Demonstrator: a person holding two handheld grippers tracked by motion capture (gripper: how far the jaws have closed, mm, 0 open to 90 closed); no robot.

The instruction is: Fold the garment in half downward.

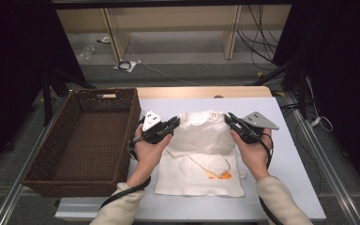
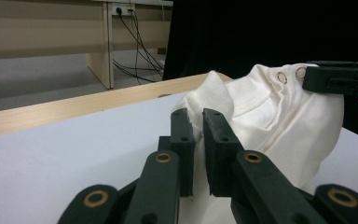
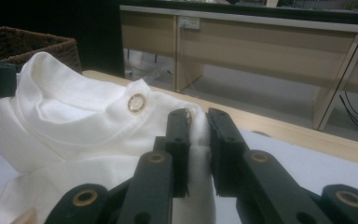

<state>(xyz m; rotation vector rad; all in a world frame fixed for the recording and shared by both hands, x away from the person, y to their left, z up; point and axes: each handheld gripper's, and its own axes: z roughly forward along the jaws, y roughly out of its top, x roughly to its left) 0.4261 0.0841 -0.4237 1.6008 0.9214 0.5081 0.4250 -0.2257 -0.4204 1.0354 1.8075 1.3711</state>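
Observation:
A small white shirt (image 1: 201, 154) with an orange print lies on the pale table (image 1: 286, 159), its sleeves folded in. My left gripper (image 1: 175, 123) is shut on the shirt's left shoulder, and my right gripper (image 1: 228, 118) is shut on its right shoulder. The collar end is lifted a little off the table between them. In the left gripper view the white shirt (image 2: 261, 116) is pinched in my left gripper (image 2: 198, 120), with the other gripper's jaw at the far right. In the right gripper view my right gripper (image 3: 198, 122) clamps the white shirt (image 3: 74, 126) beside a brass snap (image 3: 136, 102).
A dark wicker basket (image 1: 44, 159) stands at the left of the table, close to my left hand. Beyond the table's wooden far edge (image 1: 201, 91) are floor cables and a wooden bench. Metal rails run along both table sides.

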